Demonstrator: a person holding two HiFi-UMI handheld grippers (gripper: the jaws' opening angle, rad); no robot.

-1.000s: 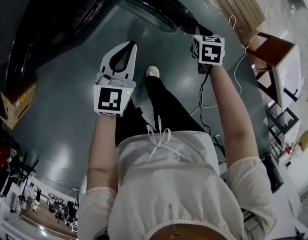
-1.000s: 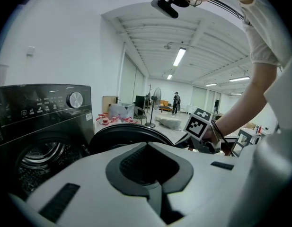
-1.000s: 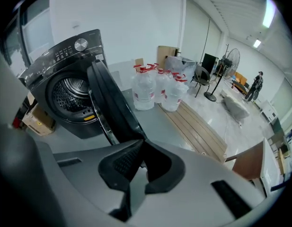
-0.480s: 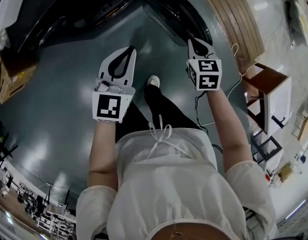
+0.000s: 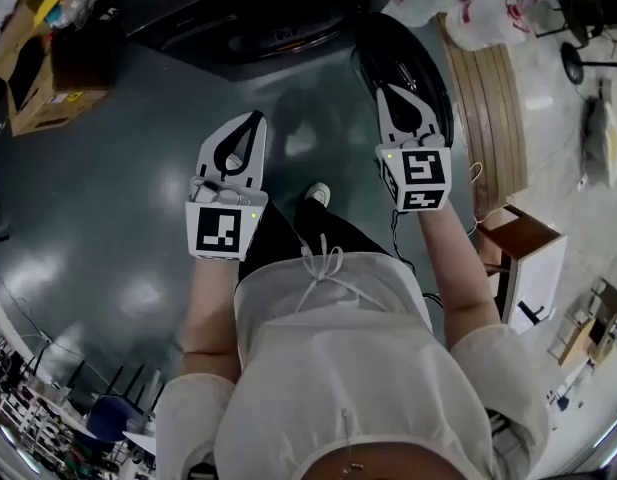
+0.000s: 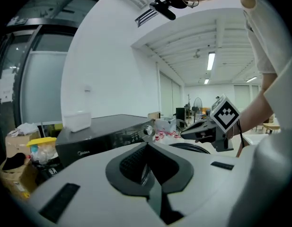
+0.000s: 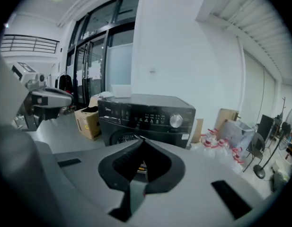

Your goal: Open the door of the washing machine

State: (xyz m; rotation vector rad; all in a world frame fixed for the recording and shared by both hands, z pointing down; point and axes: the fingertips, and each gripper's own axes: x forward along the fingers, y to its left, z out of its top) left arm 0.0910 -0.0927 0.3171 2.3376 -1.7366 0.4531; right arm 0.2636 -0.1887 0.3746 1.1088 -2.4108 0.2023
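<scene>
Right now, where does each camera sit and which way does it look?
Head view: on the person's head, facing steeply down at the grey floor; shows white top, both arms, the left hand-held gripper and right hand-held gripper.
Left gripper view: rides the left one, looks along shut jaws at the black front-loading washing machine; the right one and an arm show.
Right gripper view: rides the right one, facing the washing machine's front; the left one shows at left.
Shared: both gripper views see the washing machine and brown cardboard box.

Bare floor open before washing machine, cardboard box at left, stacked wooden boards at right
</scene>
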